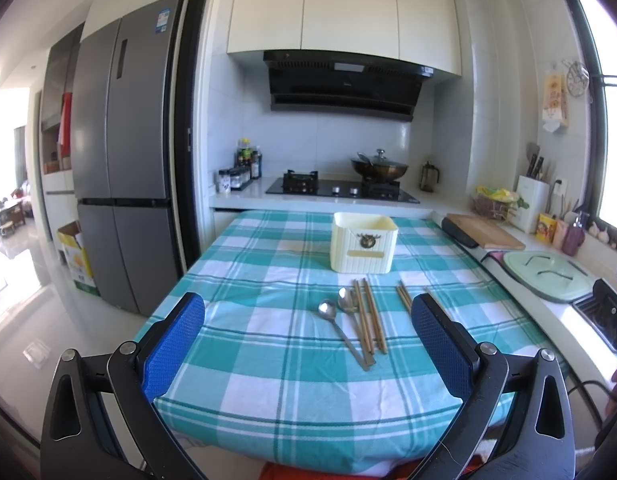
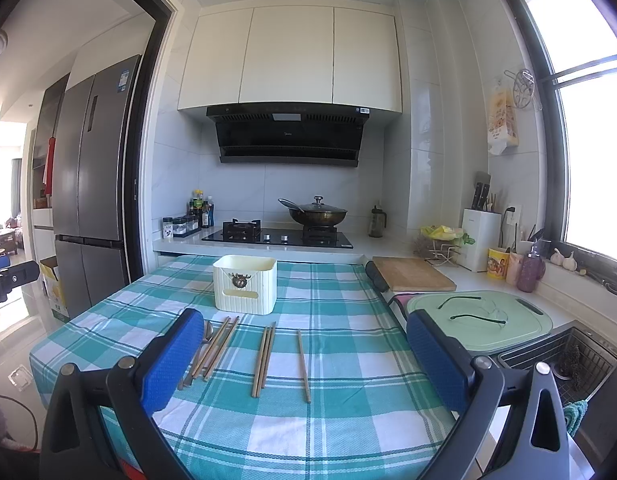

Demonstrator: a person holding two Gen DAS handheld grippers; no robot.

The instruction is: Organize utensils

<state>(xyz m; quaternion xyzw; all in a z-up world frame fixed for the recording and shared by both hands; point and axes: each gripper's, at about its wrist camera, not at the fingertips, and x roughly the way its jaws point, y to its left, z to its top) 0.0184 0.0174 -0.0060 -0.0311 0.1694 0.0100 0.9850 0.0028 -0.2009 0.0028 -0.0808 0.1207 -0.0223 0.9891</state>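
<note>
While both tools hang wide and empty, we judge the two spoons (image 1: 340,312) at left, overlapping chopsticks (image 1: 368,320), may drag them; the chopstick pair (image 2: 263,360) may scissor apart; the lone chopstick (image 2: 303,364) could roll across the surface (image 2: 348,420), short of the cream holder (image 2: 245,286).

A cream box (image 2: 245,289) stands upright on the tabletop (image 2: 348,400), open at the top, with a little brown badge on its front. In front of it lie two shiny metal spoons (image 1: 340,312), side by side and touching brown chopsticks (image 1: 368,320). Near them lies another pair of chopsticks (image 2: 263,360), and one single chopstick (image 2: 303,364) lies alone just beside that pair.
</note>
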